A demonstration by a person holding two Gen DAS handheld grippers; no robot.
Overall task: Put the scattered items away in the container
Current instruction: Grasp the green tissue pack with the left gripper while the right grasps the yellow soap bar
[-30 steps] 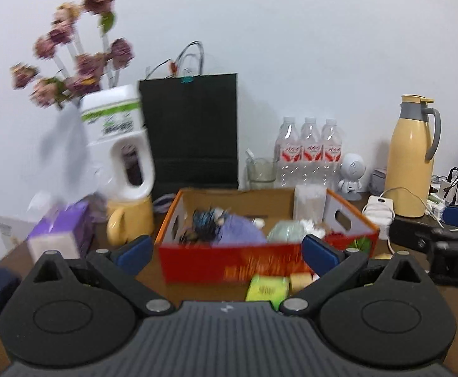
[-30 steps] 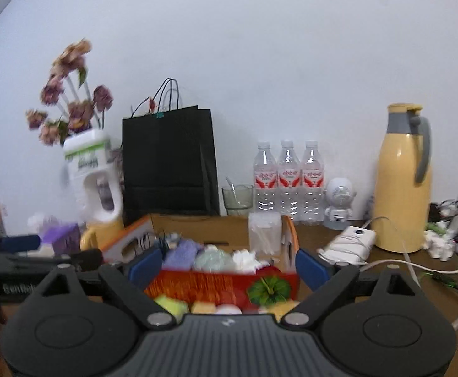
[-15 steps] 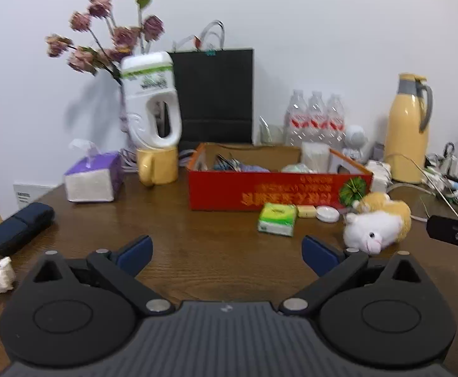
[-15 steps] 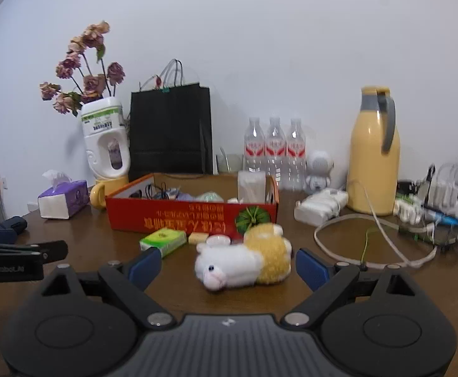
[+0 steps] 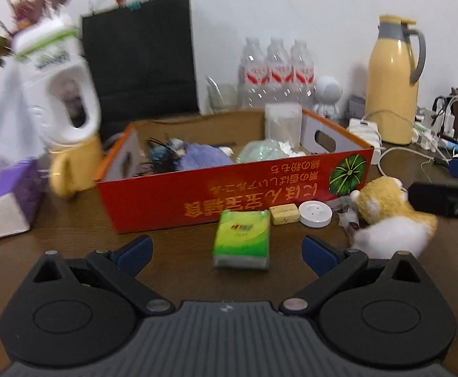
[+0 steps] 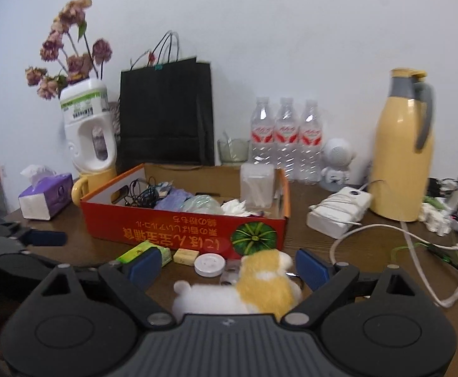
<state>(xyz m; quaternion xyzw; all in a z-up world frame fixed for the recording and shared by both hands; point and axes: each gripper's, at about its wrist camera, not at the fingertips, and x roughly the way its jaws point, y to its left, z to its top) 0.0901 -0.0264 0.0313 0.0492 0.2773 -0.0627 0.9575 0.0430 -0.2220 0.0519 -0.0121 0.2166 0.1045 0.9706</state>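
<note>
The red cardboard box point(image 5: 229, 194) point(image 6: 166, 232) holds cables, cloths and a clear tub. In front of it lie a green tissue pack point(image 5: 243, 238) point(image 6: 138, 253), a small yellow block point(image 5: 284, 214) point(image 6: 185, 256), a white round disc point(image 5: 316, 214) point(image 6: 209, 264) and a white-and-yellow plush toy point(image 5: 392, 220) point(image 6: 260, 286). My left gripper point(image 5: 226, 253) is open, and the tissue pack lies just ahead between its fingers, untouched. My right gripper point(image 6: 228, 267) is open around the plush toy, its pads not pressing on it.
On the wooden table point(image 5: 166, 251) stand a purple tissue box point(image 6: 45, 196), a yellow mug point(image 5: 72, 169), a white jug of dried flowers point(image 6: 87, 132), a black paper bag point(image 6: 166, 113), three water bottles point(image 6: 285, 138) and a yellow thermos point(image 6: 401, 147). A white adapter point(image 6: 339, 210) and cables point(image 6: 417, 245) crowd the right.
Since half a second ago both grippers have come forward and down towards the box. The tissue pack now lies between the left fingers and the plush toy between the right ones.
</note>
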